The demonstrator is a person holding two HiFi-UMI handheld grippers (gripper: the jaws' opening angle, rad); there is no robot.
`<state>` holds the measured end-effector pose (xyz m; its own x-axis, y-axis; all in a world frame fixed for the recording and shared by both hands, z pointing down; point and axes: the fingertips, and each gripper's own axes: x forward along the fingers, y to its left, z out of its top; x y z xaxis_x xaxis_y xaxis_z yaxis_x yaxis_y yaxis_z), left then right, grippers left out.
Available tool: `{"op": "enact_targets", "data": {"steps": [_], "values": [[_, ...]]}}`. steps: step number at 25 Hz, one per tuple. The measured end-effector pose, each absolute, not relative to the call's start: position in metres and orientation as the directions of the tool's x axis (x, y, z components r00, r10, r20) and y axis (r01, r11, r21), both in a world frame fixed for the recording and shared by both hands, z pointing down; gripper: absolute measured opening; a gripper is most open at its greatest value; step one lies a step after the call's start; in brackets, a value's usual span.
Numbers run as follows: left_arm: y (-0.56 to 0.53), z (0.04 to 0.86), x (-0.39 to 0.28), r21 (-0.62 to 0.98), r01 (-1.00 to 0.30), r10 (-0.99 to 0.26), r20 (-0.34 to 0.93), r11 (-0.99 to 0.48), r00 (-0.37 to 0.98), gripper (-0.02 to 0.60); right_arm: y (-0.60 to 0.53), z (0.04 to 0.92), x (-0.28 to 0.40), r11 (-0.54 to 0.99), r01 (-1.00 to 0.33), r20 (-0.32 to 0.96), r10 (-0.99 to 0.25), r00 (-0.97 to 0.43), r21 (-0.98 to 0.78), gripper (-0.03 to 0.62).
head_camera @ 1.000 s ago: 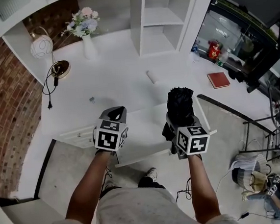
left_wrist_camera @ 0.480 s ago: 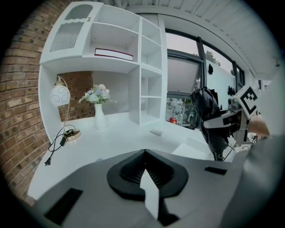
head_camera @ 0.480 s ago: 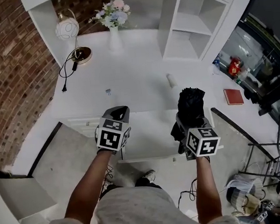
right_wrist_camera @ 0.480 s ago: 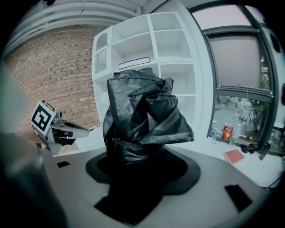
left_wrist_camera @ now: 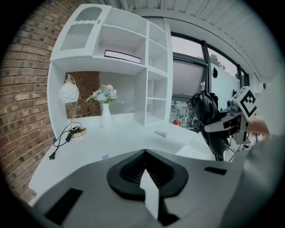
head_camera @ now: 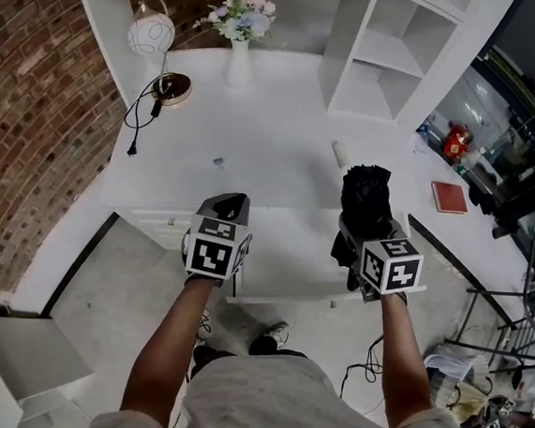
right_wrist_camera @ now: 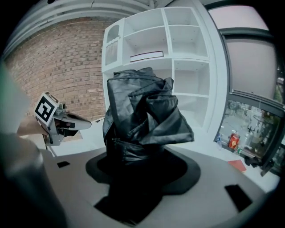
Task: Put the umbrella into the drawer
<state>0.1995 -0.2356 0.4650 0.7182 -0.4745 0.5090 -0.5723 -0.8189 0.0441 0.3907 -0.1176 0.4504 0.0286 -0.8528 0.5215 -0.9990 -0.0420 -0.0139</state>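
The right tongs (head_camera: 364, 229) are clenching the crumpled black folded umbrella (head_camera: 366, 192) by its lower end, and the fabric is bunching up out of the jaws towards the far side. In the head view the umbrella is hanging in the air over the right end of the open white drawer (head_camera: 290, 253), not inside it. The left gripper view shows it held well above the level of the white table (head_camera: 269, 133).

The left tongs (head_camera: 226, 208) are hovering over the drawer's left end. Their jaws are pressing together on nothing, with only a thin white sliver showing at the seam. The two tongs are staying well apart, with bare drawer bottom showing between them.

On the table beyond the drawer, a small white cylinder (head_camera: 342, 152) is lying just far of the umbrella. A tiny blue scrap (head_camera: 217, 163) is lying far of the left tongs. A lamp with a round white globe (head_camera: 151, 33) is standing at the far left, its black cord (head_camera: 141, 126) trailing towards the near left. A white vase of pale flowers (head_camera: 237, 32) is standing beside the lamp, and a white shelf unit (head_camera: 392, 41) is rising at the far right. A red book (head_camera: 449, 197) is lying at the table's right end, and a brick wall (head_camera: 32, 118) is running along the left.
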Motion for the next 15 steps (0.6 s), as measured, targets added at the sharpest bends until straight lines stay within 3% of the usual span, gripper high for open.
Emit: {"op": "enact_targets", "data": {"steps": [15], "values": [[-0.227,0.498,0.174,0.096,-0.625,-0.485,0.543,-0.775,0.685,-0.006,-0.133,0.506,0.357,0.244,-0.965,0.692,-0.713,-0.114,0.093,0.255]]}}
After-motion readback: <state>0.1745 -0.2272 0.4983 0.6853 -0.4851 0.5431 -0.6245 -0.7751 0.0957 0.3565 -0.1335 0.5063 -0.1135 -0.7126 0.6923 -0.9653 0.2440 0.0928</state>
